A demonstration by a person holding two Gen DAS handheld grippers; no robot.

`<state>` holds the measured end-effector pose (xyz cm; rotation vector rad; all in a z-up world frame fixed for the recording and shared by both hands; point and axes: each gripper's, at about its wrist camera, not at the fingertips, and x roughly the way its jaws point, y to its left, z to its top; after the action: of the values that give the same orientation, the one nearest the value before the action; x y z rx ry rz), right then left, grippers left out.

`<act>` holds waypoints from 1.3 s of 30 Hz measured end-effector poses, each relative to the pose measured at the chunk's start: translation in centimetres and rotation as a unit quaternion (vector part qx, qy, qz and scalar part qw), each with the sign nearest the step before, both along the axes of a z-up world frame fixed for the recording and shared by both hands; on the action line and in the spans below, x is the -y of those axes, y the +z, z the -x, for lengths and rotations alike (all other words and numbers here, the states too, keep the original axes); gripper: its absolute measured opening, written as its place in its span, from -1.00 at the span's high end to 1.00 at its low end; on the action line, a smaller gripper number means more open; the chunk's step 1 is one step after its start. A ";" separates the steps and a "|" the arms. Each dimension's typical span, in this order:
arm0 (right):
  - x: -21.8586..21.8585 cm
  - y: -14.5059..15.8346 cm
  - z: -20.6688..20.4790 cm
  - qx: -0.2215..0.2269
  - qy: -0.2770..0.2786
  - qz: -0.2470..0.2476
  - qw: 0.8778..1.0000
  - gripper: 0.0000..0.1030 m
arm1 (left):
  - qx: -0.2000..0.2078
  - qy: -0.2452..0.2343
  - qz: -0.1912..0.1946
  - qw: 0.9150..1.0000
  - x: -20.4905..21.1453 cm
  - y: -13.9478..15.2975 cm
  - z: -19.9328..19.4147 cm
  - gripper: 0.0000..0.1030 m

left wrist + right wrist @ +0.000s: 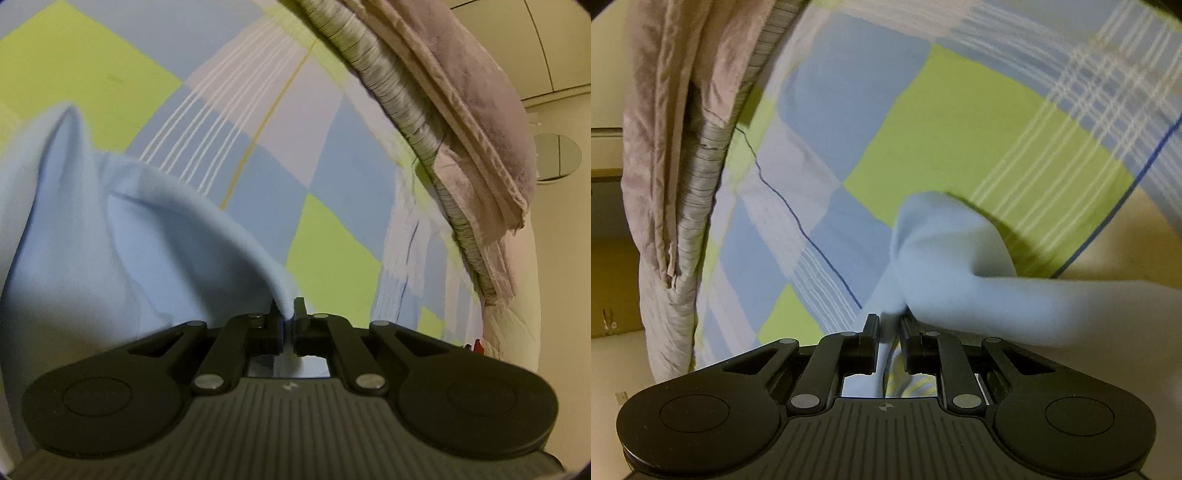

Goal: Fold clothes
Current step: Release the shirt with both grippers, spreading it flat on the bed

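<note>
A light blue garment [122, 236] hangs in folds at the left of the left wrist view, lifted above the checked bedsheet [258, 122]. My left gripper [289, 308] is shut on the garment's edge, cloth pinched between the black fingers. In the right wrist view the same light blue garment [945, 254] bunches up ahead and stretches off to the right. My right gripper [889, 320] is shut on another part of it, with cloth running down between the fingers. The picture is blurred by motion.
The bed is covered with a blue, green and white checked sheet [960, 129]. A mauve quilt [476, 122] lies folded over a grey striped mattress edge [388, 85]; it also shows in the right wrist view [665, 129]. Beige wall and cabinets lie beyond.
</note>
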<state>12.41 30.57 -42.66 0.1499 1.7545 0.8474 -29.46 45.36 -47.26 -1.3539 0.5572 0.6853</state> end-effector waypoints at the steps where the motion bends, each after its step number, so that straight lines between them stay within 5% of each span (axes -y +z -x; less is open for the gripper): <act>1: 0.0 -0.3 0.1 -0.003 -0.002 -0.002 1.000 0.70 | 0.000 0.003 0.003 1.000 0.1 -0.2 0.1 0.97; 5: -0.3 -0.4 0.3 -0.005 0.006 -0.026 1.000 0.78 | 0.002 0.007 -0.004 1.000 0.2 0.0 0.1 0.97; 6: -0.5 0.0 0.3 0.002 0.014 -0.038 0.999 0.97 | 0.003 0.006 -0.011 1.000 0.1 0.3 -0.1 0.98; 9: -1.3 2.0 -0.2 0.022 0.009 -0.084 0.996 0.98 | 0.016 0.003 -0.050 0.999 -1.7 2.2 -1.2 0.98; 13: -4.6 4.0 -2.1 0.059 -0.010 -0.142 0.988 0.98 | 0.030 0.004 -0.110 0.993 -6.7 5.0 -4.6 0.97; 16: -8.0 3.9 -3.1 0.073 -0.022 -0.171 0.982 0.97 | 0.007 -0.005 -0.104 0.995 -10.3 4.9 -7.6 0.88; 17: -9.1 3.5 -3.3 0.079 -0.025 -0.171 0.982 0.85 | -0.013 0.000 -0.085 0.996 -10.9 4.4 -8.3 0.78; 18: -9.5 3.1 -3.5 0.084 -0.028 -0.162 0.983 0.42 | -0.029 0.007 -0.067 0.997 -11.3 3.8 -8.6 0.49; 20: -8.4 3.1 -3.4 0.109 -0.031 -0.161 0.980 -0.24 | -0.025 0.023 -0.067 0.997 -10.5 3.6 -7.7 0.29; 25: -2.6 4.0 -2.1 0.218 0.023 -0.146 0.965 -0.24 | -0.024 0.057 -0.071 0.996 -6.3 2.7 -3.2 0.36; 30: 6.4 5.1 1.4 0.315 0.137 -0.085 0.935 -0.13 | -0.090 0.038 -0.093 0.991 1.4 3.5 1.6 0.40; 35: 16.3 5.2 5.3 0.344 0.237 0.009 0.909 -0.14 | -0.103 0.058 -0.054 0.991 8.5 4.7 6.0 0.40; 39: 21.7 3.9 7.9 0.326 0.303 0.062 0.893 -0.14 | -0.112 0.066 -0.042 0.991 12.4 5.6 7.3 0.40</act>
<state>4.54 8.91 -38.77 -0.7314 1.1957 1.0613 -36.80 32.98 -41.70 -1.2497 0.6134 0.9661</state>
